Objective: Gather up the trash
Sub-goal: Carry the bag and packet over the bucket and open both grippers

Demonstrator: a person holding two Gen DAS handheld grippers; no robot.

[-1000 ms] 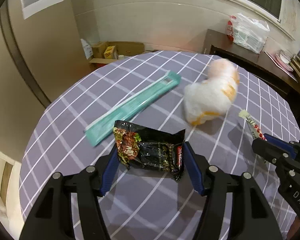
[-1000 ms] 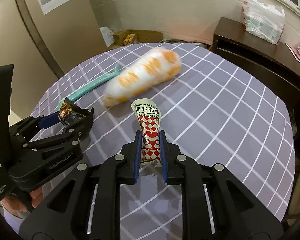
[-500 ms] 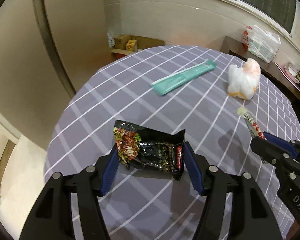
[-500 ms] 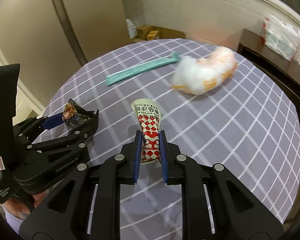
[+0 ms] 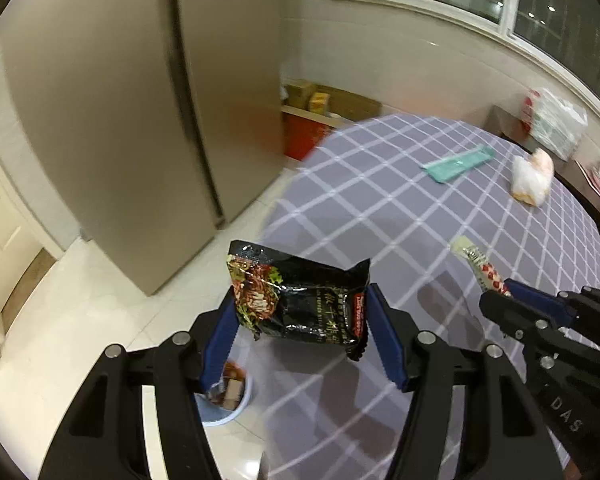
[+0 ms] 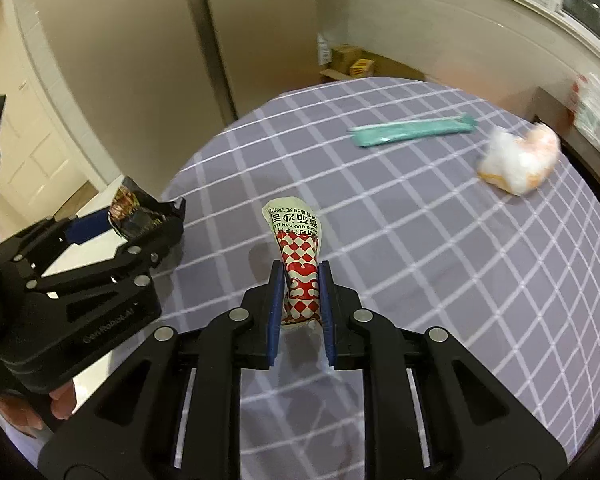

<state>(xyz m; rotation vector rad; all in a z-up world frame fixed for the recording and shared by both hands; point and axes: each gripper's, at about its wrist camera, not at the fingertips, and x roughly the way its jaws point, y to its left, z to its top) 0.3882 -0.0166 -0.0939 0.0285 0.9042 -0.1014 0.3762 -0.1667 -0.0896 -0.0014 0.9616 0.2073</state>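
My left gripper (image 5: 300, 328) is shut on a black snack wrapper (image 5: 300, 300) and holds it in the air past the table's left edge, above the floor. That gripper and its wrapper (image 6: 140, 212) also show at the left of the right wrist view. My right gripper (image 6: 299, 300) is shut on a red-and-white checked wrapper (image 6: 298, 256) above the checked tablecloth (image 6: 420, 260). Below the left gripper a white bin (image 5: 228, 400) with trash inside stands on the floor. A teal wrapper (image 6: 412, 130) and a white-and-orange bag (image 6: 520, 164) lie on the far side of the table.
A tall beige cabinet (image 5: 140, 100) stands left of the table. Cardboard boxes (image 5: 320, 100) sit on the floor by the wall. A dark sideboard with a plastic bag (image 5: 556, 124) on it stands at the right, under the window. A hand (image 6: 60, 404) grips the left tool.
Both grippers have moved left together, still holding their wrappers. The left one has passed from above the table to beyond its edge, and the floor bin has come into view.
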